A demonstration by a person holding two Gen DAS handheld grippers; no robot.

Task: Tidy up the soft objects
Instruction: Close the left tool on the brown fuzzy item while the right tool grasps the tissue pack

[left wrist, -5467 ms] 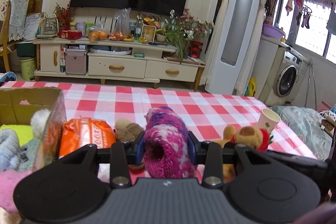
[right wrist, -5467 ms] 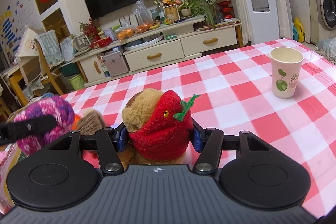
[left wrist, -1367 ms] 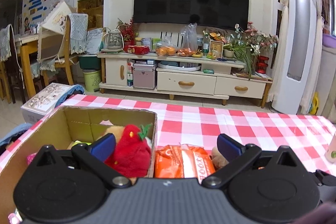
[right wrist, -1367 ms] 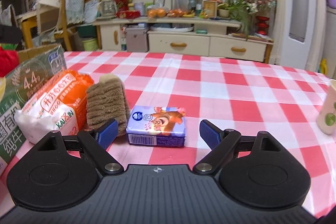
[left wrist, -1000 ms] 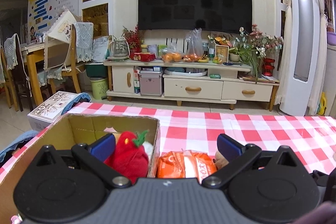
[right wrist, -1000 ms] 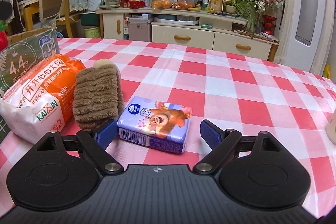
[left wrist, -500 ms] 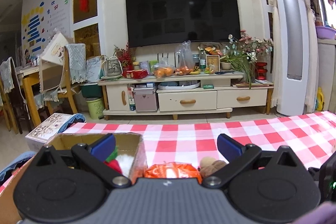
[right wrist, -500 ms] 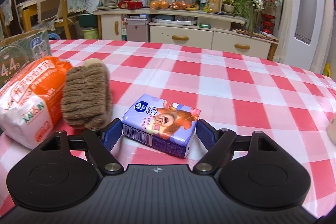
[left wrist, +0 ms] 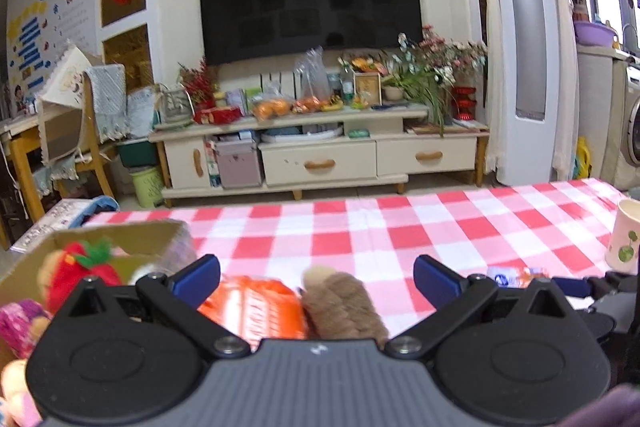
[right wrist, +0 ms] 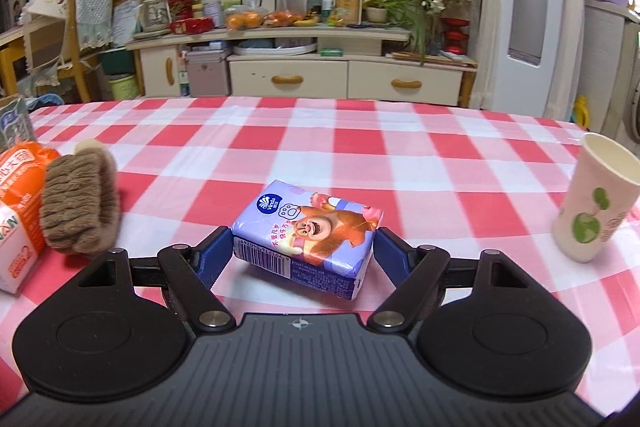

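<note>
My right gripper [right wrist: 304, 247] sits low over a table covered in a glossy red-and-white checked cloth [right wrist: 360, 147], its blue-padded jaws spread around a small tissue pack [right wrist: 308, 237] that lies flat on the cloth at a slant; the left pad is at the pack's near corner and the right pad just beside its far end, though I cannot tell whether either one presses on it. The pack is soft lavender plastic film printed with a cartoon brown bear, a round blue logo reading "Vinda", a white paw print, pink Chinese characters and a barcode along the near edge. To its left lies a rolled brown knitted sock [right wrist: 80, 203], ribbed and fuzzy, touching an orange-and-white plastic food bag [right wrist: 18, 211] with Chinese writing and letters too cut off to read. At far right stands a cream paper cup [right wrist: 596, 199] printed with green sprout leaves. My left gripper [left wrist: 316, 277] hangs with its jaws spread wide and nothing between them, above the same orange bag and sock. At its left is an open cardboard box [left wrist: 160, 233] holding a plush toy in a red strawberry hood [left wrist: 84, 267] and a pink-and-purple knitted piece [left wrist: 20, 323].
</note>
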